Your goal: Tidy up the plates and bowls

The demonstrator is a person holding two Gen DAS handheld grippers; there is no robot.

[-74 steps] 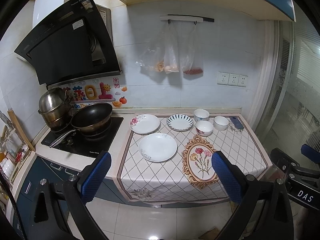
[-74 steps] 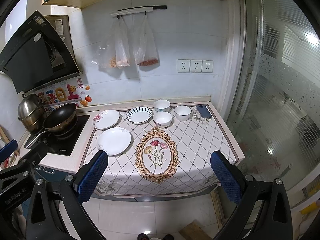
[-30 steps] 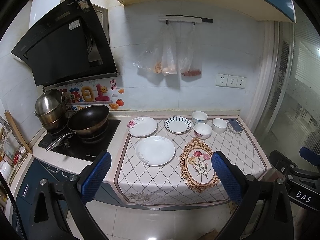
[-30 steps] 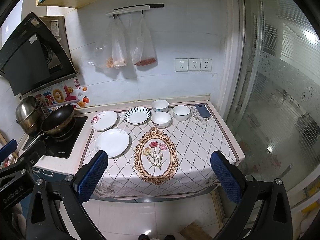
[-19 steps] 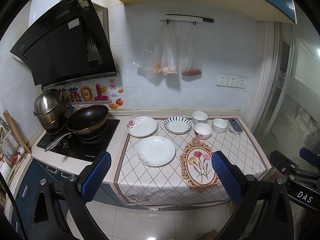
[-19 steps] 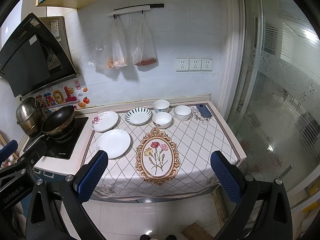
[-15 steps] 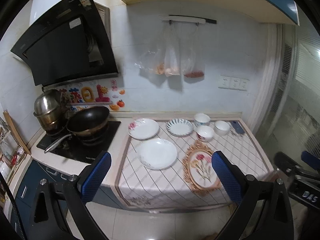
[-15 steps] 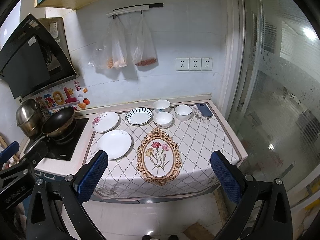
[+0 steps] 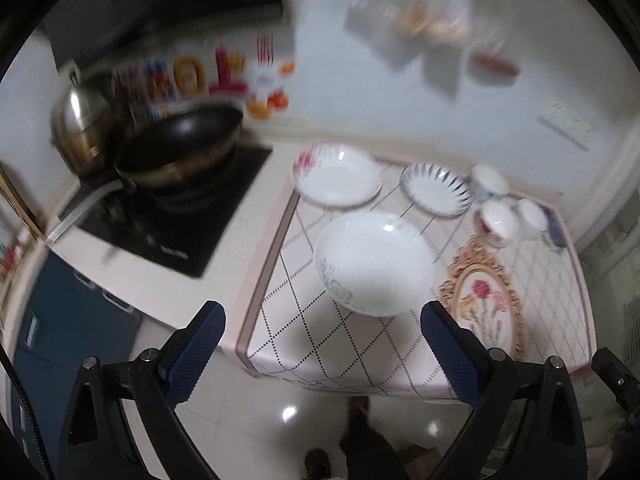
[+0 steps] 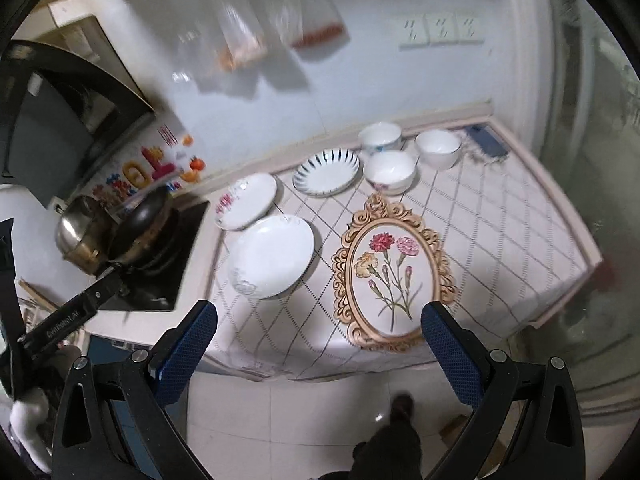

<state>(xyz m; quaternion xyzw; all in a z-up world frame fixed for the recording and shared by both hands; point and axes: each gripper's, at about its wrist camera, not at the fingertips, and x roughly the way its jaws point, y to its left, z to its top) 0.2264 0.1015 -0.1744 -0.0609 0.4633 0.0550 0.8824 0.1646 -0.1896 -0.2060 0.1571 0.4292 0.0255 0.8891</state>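
From the left wrist view, the left gripper (image 9: pixel 320 334) is seen spread wide and empty, short of the large white plate (image 9: pixel 374 264) near the cloth's front edge; a clumsy approach could push it off. From the right wrist view, the right gripper (image 10: pixel 318 330) is likewise agape and empty; three bowls (image 10: pixel 390 172) crowd the striped plate (image 10: pixel 326 176), risking knocks, and the wok (image 10: pixel 140 224) bounds the left.

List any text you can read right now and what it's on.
"GenRobot.AI": white lettering on the left gripper, seen from the right wrist view.
Wall stickers: colourful characters, too blurred to read.
Cooktop: small front brand mark, too blurred to read.
Nothing else is legible.
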